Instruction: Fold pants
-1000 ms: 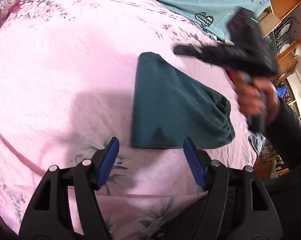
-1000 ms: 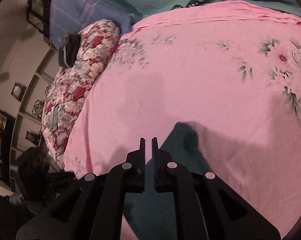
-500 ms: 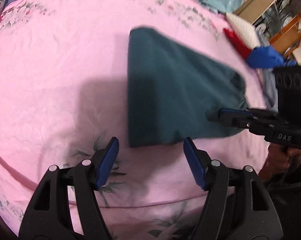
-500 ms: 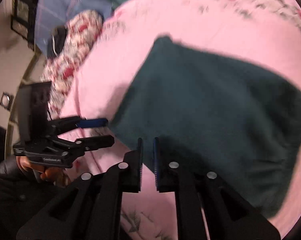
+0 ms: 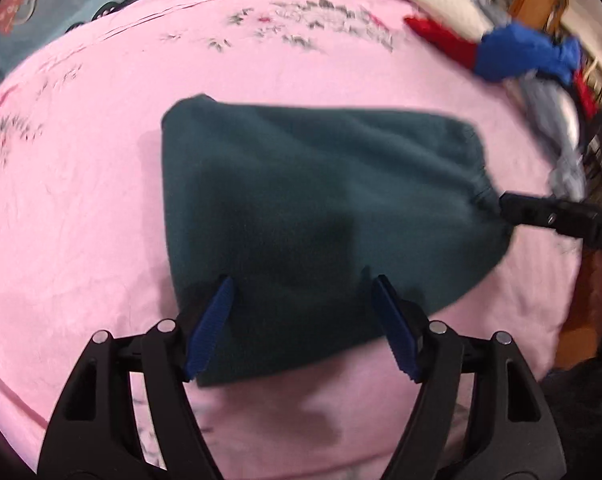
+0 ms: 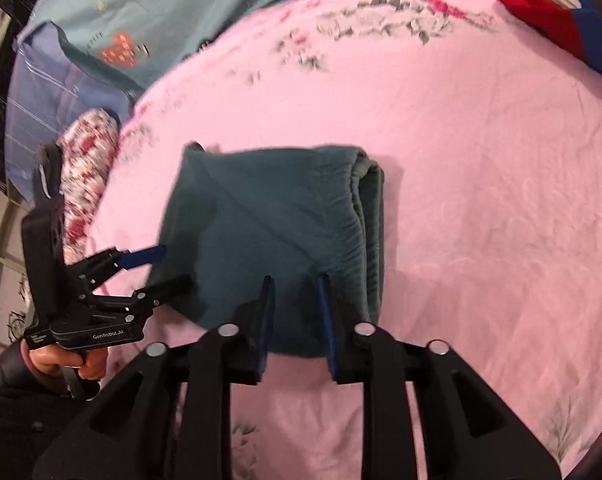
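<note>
The dark green pants are shown lying on the pink bedsheet, already folded into a compact stack with the elastic waistband layered along 1 edge. The left gripper is held with jaws wide, the right gripper with jaws narrowly parted; nothing is gripped. Little beyond a final fold or tidying is judged to remain.
</note>
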### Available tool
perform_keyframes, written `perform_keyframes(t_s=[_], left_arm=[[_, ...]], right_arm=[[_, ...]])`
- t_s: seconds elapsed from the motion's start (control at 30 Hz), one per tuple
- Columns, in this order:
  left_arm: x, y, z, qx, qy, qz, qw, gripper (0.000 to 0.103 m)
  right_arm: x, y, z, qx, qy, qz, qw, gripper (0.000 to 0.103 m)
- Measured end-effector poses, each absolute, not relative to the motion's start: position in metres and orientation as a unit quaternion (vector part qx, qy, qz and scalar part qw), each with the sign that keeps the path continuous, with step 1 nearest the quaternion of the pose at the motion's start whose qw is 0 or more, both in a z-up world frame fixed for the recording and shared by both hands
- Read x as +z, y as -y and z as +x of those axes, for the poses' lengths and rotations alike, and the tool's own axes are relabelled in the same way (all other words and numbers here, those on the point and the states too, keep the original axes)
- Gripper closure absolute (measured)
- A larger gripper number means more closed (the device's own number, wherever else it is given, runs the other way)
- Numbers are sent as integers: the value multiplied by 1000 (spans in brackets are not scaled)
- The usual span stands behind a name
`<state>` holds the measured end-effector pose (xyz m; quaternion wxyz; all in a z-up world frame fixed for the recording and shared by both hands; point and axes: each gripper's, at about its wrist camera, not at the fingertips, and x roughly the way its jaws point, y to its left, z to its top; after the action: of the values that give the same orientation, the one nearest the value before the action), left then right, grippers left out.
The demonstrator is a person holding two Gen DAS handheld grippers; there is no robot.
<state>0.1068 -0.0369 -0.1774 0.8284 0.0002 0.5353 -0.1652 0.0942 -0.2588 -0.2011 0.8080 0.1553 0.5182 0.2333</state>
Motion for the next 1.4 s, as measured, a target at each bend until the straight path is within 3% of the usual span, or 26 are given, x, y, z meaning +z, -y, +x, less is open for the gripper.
perform_keyframes(t_s=[0.2,0.33,0.5,0.7,1.2,1.27,1.33,1.4], left_arm=[[-160,-42,96,-96,-530,-112,835,23],[-165,-76,88,-39,-541,-122,831,23],[-165,-96,77,-18,-537,-162,828,20],[-165,-110,62,-20,-544,-172,821,20],[-167,-109,60,-10,-551,-161,819,15],[-168,-111,60,-10,-551,-170,817,15],[-168,-111,62,-8,-550,-178,816,15],[-169,-109,64,-7,-551,-179,815,15]], right_arm=[[-179,218,79,283,-483,47,827,73],[-176,156,67,345,-455,-78,817,73],[-190,92,60,396,-416,-189,796,64],[-214,49,62,400,-392,-316,766,64],[-234,41,71,358,-405,-323,777,58],[-233,42,73,358,-406,-317,779,64],[-229,47,79,361,-411,-301,781,80],[-225,52,86,369,-420,-273,783,85]])
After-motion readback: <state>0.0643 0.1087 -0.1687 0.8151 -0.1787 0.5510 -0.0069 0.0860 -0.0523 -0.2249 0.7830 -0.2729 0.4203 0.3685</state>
